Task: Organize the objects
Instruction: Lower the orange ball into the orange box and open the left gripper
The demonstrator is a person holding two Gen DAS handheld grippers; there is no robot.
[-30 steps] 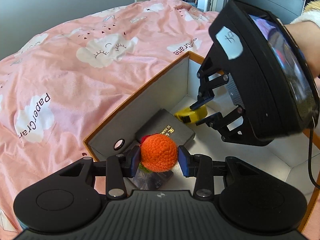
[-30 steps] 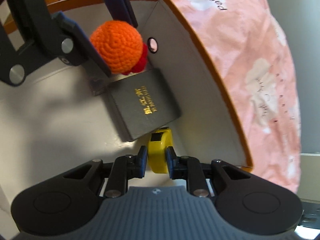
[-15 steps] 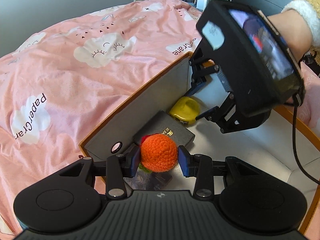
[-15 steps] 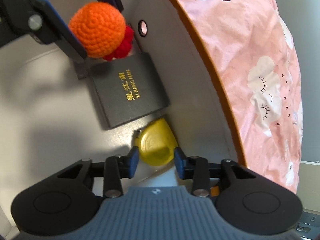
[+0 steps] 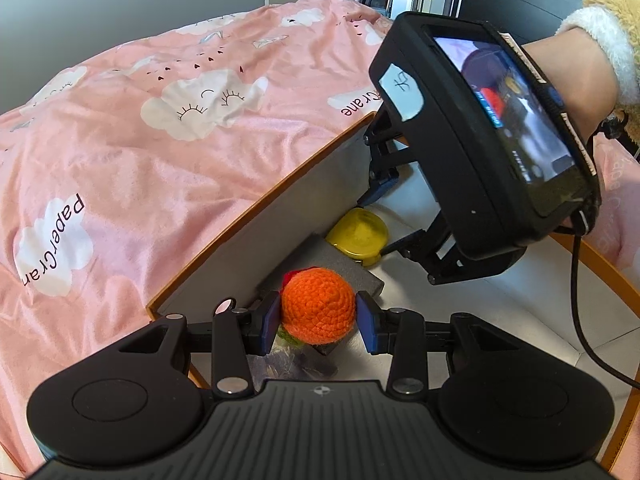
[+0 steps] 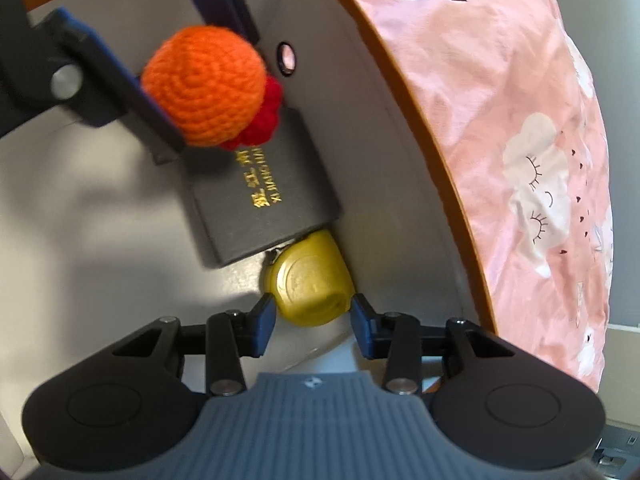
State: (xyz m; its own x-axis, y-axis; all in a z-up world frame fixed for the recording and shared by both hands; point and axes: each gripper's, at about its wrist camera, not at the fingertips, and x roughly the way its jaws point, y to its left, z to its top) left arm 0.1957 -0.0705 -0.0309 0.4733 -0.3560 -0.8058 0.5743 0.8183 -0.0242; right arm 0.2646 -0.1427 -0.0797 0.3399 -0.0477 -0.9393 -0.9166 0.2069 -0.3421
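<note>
Pink bedding (image 5: pixel 132 168) with white cloud prints surrounds an orange-rimmed storage box (image 5: pixel 256 204) whose grey walls enclose everything being sorted. On the box floor a dark booklet (image 6: pixel 260 204) with gold lettering lies beside the wall, and a yellow tape measure (image 6: pixel 310 284) lies flat touching its corner. The left tool (image 5: pixel 318 316) is clamped on an orange crochet ball (image 5: pixel 318 306), held above the booklet. The right tool (image 6: pixel 312 314) has its jaws apart, one on either side of the tape measure, the pads not pressing it. Only the right wrist view shows the ball's red crochet part (image 6: pixel 262 120) clearly and the booklet's lettering; only the left shows a person's wrist (image 5: pixel 580 68) in a fleecy cuff.
</note>
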